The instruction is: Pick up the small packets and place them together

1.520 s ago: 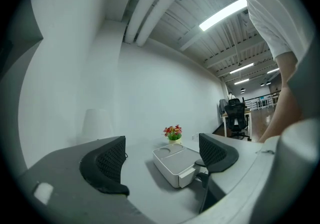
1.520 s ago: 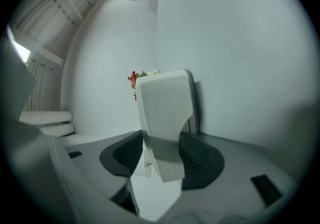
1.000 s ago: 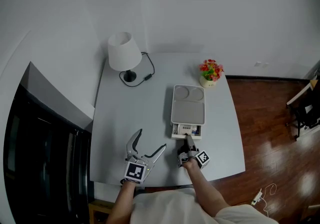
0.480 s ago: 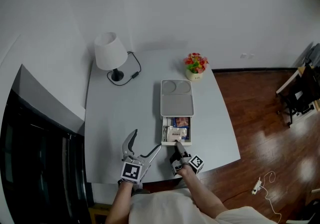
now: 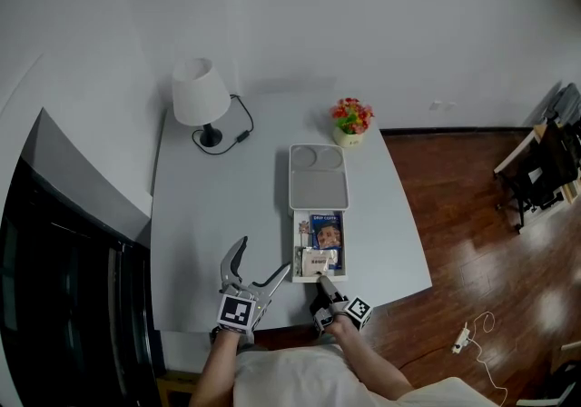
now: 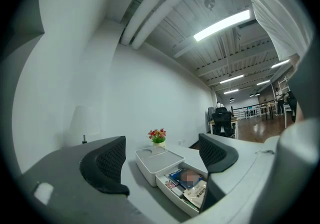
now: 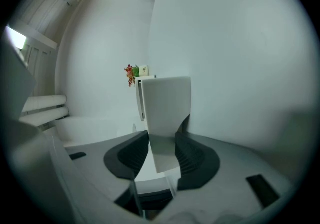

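We've got drawer [image 5: 296,255] further out toward near edge than before, packets [image 5: 326,231] exposed; right gripper [image 5: 321,281] clamped on its front wall, left gripper [image 5: 266,253] wide open, empty — picking can start.

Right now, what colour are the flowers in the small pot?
Mostly red, with green leaves; the small potted flowers show best in the head view.

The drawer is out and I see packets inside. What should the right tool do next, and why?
Probably open the right gripper and let go of the drawer. Its jaws are clamped on the drawer's front, the drawer stands well out of the box, and the packets lie exposed, so that gripper could then reach in for one.
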